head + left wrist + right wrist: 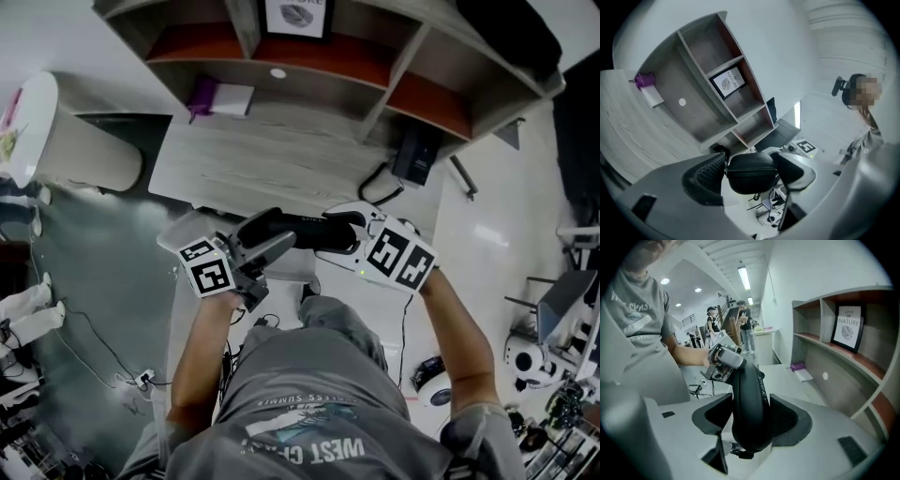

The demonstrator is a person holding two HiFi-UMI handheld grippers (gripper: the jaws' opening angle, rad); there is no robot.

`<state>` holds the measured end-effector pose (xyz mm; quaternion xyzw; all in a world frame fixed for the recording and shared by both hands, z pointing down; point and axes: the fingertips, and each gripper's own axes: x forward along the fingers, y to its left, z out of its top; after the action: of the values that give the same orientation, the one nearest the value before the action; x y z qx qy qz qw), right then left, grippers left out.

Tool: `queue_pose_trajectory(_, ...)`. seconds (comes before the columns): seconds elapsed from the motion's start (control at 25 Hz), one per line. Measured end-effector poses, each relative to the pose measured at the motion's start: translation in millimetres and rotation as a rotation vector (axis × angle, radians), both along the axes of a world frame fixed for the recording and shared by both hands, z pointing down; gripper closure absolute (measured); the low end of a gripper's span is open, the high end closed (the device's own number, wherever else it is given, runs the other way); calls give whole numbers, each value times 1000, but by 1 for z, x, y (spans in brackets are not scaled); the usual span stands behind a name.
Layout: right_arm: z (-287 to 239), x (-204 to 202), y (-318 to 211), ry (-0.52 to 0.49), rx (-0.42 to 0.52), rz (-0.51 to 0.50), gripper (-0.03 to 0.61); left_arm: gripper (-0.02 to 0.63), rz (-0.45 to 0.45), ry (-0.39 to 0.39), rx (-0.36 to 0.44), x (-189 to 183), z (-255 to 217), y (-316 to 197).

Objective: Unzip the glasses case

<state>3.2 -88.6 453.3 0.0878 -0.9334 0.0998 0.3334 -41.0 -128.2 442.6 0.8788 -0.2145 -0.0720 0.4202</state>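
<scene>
A black glasses case [300, 230] is held in the air over the desk's near edge, between my two grippers. My right gripper [342, 230] is shut on its right end. In the right gripper view the case [750, 404] stands wedged between both pads, and a small zipper pull [740, 453] hangs at its near end. My left gripper [267, 239] reaches the case's left end. The left gripper view shows the case [751, 173] filling the wide gap, with a pad against each side and its zipper line closed.
A pale wooden desk [281, 159] lies beyond the grippers, backed by a shelf unit [375, 66] with a framed print [298, 14]. A purple item [202, 94] beside a white box and a black device [414, 155] sit on the desk. People [740, 319] stand far off.
</scene>
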Motion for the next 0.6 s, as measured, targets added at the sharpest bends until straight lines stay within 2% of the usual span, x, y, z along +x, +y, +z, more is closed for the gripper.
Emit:
queue_pose_trajectory(0.12,-21,-5,6,-82,87,-12,324,278,-42,104,-64,-7,-6,1)
queue_pose_trajectory(0.2,-32,-8,8,-133,159,-14,325,282,-73,202,-135,-12,-6,1)
queue_pose_trajectory(0.36,-38,-10,9,-152,256,-3,257,288,-101,421,-258,-15,-14,1)
queue_pose_trajectory(0.44,-42,-8,10,-152,276,26,255,288,-108,481,-285,-14,-18,3)
queue_pose_trajectory(0.52,-47,-7,9,-154,302,57,293,288,-105,514,-298,-14,-20,5)
queue_pose_trajectory(0.6,-53,-8,12,-161,333,65,299,288,-90,534,-292,-15,-24,9)
